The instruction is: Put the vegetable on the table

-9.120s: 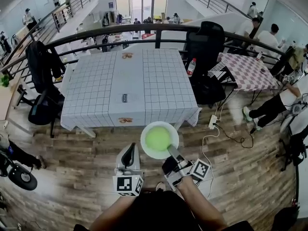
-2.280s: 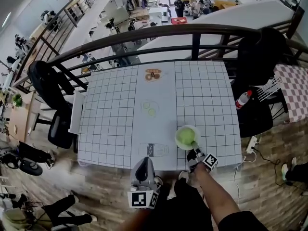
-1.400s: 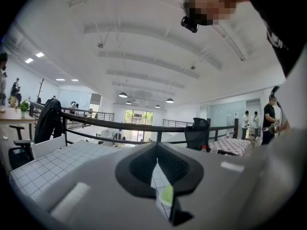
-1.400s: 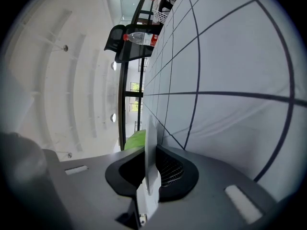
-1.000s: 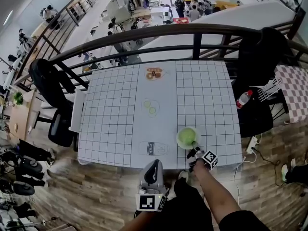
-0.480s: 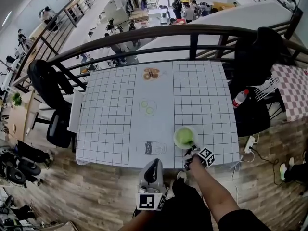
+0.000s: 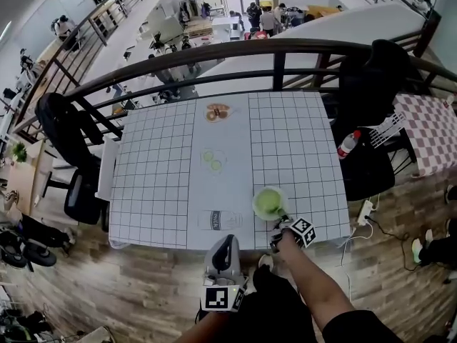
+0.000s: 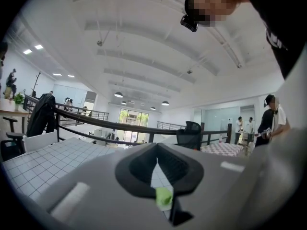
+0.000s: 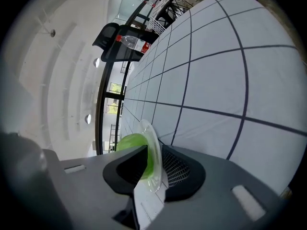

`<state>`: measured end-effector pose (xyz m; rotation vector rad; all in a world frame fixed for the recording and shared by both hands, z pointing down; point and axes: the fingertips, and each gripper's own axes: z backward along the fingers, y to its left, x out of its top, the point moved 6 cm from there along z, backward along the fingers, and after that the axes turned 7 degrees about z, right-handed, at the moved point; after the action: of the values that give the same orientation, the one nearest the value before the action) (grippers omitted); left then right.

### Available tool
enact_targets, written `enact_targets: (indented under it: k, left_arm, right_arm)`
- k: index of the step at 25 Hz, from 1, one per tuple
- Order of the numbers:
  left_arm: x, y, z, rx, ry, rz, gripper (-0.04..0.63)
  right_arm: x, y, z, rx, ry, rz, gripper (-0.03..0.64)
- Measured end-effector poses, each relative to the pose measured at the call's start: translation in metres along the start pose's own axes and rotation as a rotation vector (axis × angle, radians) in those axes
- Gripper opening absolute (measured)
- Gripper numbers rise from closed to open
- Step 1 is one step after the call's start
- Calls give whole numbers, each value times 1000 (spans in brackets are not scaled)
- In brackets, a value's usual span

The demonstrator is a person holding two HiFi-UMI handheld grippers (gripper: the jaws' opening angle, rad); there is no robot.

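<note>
A round green vegetable (image 7: 268, 201) lies in a clear plate (image 7: 257, 195) over the front right part of the white grid-cloth table (image 7: 157, 177). My right gripper (image 7: 280, 219) is shut on the plate's near rim. In the right gripper view the rim (image 9: 154, 152) stands between the jaws, the green vegetable (image 9: 132, 145) to its left. Whether the plate rests on the cloth I cannot tell. My left gripper (image 7: 226, 247) hangs off the table's front edge, its jaws together with nothing in them; in its own view the left gripper (image 8: 160, 178) looks across the table.
Printed pictures (image 7: 212, 158) run down the cloth's middle strip. A black railing (image 7: 214, 56) runs behind the table. Black chairs stand at left (image 7: 68, 131) and right (image 7: 371, 84), a water bottle (image 7: 345, 143) by the right one. A power strip (image 7: 364, 211) lies on the floor.
Nine seconds ago the plate was held over the floor in front of the table; now it is over the table's front right part. In the last second it has barely moved.
</note>
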<state>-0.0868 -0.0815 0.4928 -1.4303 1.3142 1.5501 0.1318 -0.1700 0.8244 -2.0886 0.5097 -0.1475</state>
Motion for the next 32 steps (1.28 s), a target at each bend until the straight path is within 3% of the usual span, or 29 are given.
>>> enact_targets:
  k: [6, 14, 21, 26, 29, 32]
  left_arm:
    - [-6, 1, 1, -39, 11, -6, 8]
    - [-1, 12, 8, -116, 24, 18, 8]
    - [10, 24, 9, -197, 19, 72, 8]
    - [17, 32, 13, -212, 28, 40, 8]
    - [36, 24, 17, -245, 4, -5, 8]
    - [49, 24, 15, -255, 9, -4, 8]
  right_arm:
    - [-1, -13, 23, -52, -58, 7, 50]
    - [-10, 2, 56, 23, -97, 38, 41]
    - [-31, 70, 88, 172, -62, 237, 26]
    - [-49, 125, 117, 242, -106, 340, 0]
    - [-58, 167, 144, 235, -107, 494, -2]
    - [-72, 199, 170, 223, -111, 662, -2]
